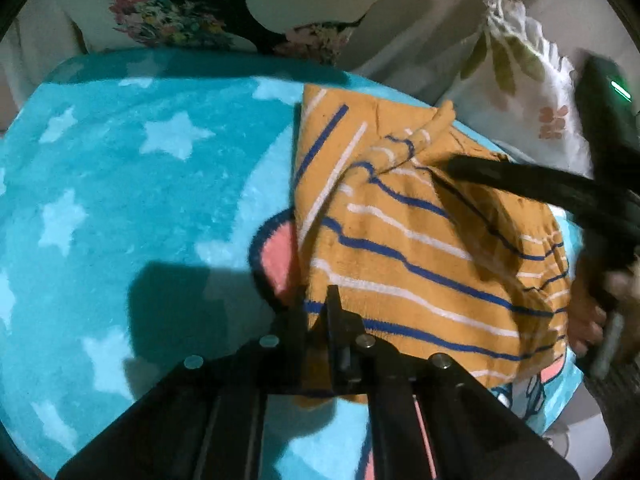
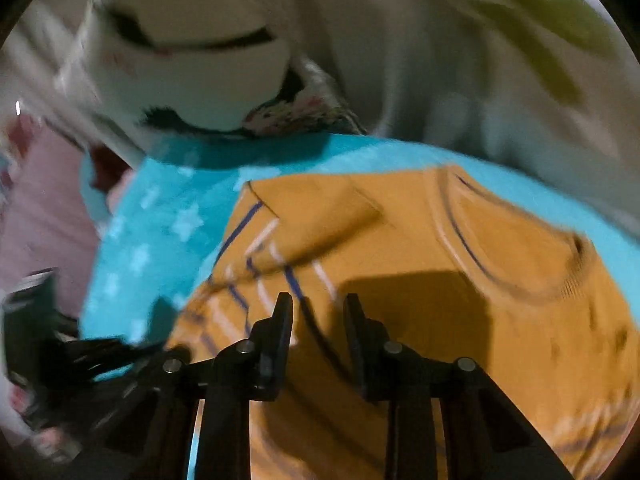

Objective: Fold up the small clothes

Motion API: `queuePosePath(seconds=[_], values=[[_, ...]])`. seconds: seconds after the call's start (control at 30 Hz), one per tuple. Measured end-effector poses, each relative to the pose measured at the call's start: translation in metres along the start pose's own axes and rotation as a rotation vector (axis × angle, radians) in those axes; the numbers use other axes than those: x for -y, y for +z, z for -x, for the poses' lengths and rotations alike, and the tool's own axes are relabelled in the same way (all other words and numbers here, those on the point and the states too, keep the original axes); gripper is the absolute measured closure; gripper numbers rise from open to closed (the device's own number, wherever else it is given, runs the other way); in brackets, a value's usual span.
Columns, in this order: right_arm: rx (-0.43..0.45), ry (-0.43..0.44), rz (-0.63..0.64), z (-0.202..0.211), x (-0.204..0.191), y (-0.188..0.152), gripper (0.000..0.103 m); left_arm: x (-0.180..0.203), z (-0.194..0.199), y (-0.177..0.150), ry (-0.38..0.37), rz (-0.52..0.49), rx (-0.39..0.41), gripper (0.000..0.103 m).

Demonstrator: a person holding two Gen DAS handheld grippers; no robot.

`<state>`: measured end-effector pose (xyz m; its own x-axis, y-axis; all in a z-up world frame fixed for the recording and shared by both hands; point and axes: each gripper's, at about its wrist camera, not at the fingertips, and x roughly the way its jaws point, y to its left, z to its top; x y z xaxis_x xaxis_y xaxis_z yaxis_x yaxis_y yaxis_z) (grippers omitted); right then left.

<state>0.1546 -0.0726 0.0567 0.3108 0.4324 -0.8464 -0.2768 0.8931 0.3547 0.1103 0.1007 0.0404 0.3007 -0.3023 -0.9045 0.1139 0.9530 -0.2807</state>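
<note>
The mustard-yellow striped shirt [image 1: 420, 240] lies partly folded on the turquoise star-print blanket [image 1: 120, 184], toward the blanket's right half in my left wrist view. Its blue and white stripes run across the fabric; one flap is turned over along the left edge, and a sleeve is bunched near the top. In my right wrist view the ribbed neckline faces up at the far right.

My left gripper [image 1: 320, 320] has its jaws drawn nearly together on the near hem of the shirt. A fold of yellow cloth sits pinched between the fingers [image 1: 334, 308].

My right gripper [image 2: 318, 312] holds its jaws at a narrow-to-moderate gap with nothing between them. The fingertips [image 2: 285, 312] hang just above the plain yellow chest area and cast a shadow on it. I cannot tell if they touch the fabric; the view is motion-blurred.

In my left wrist view, the right gripper body crosses over the shirt's upper right part.

Beyond the blanket lie a floral black-and-white pillow [image 1: 172, 20] and a white leaf-print bag [image 1: 516, 80].
</note>
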Motion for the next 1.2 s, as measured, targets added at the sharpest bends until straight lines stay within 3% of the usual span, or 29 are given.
queuePosePath(seconds=[0.17,0.27,0.37,0.47,0.5,0.63,0.7,0.87,1.0,1.2], values=[[-0.058,-0.074,0.060,-0.061,-0.027,0.035,0.072,-0.012,0.001,-0.007,-0.018,0.021,-0.016,0.096],[-0.013,-0.127,0.118,-0.073,-0.042,0.045,0.071,-0.012,0.008,-0.010,-0.026,0.022,0.002,0.095],[0.017,-0.129,0.091,-0.064,-0.041,0.046,0.057,-0.014,0.012,-0.009,-0.004,0.022,0.012,0.088],[0.130,-0.118,0.015,-0.027,-0.030,0.035,0.039,-0.020,0.025,-0.012,0.014,0.017,0.037,0.070],[0.155,-0.106,-0.007,-0.015,-0.024,0.031,0.039,-0.018,0.028,-0.013,0.047,0.030,0.025,0.067],[0.205,-0.033,-0.137,0.049,0.018,-0.010,0.038,-0.024,0.044,-0.020,0.076,0.046,0.049,0.063],[0.233,-0.041,-0.197,0.076,0.042,-0.037,0.038,-0.029,0.051,-0.026,0.093,0.061,0.057,0.060],[0.297,-0.239,-0.375,0.156,0.138,-0.124,0.036,-0.028,0.055,-0.044,0.116,0.124,0.055,0.059],[0.269,-0.328,-0.508,0.183,0.194,-0.184,0.036,-0.015,0.050,-0.055,0.135,0.136,0.041,0.059],[0.293,-0.263,-0.639,0.185,0.214,-0.238,0.036,0.001,0.038,-0.054,0.188,0.087,0.041,0.048]])
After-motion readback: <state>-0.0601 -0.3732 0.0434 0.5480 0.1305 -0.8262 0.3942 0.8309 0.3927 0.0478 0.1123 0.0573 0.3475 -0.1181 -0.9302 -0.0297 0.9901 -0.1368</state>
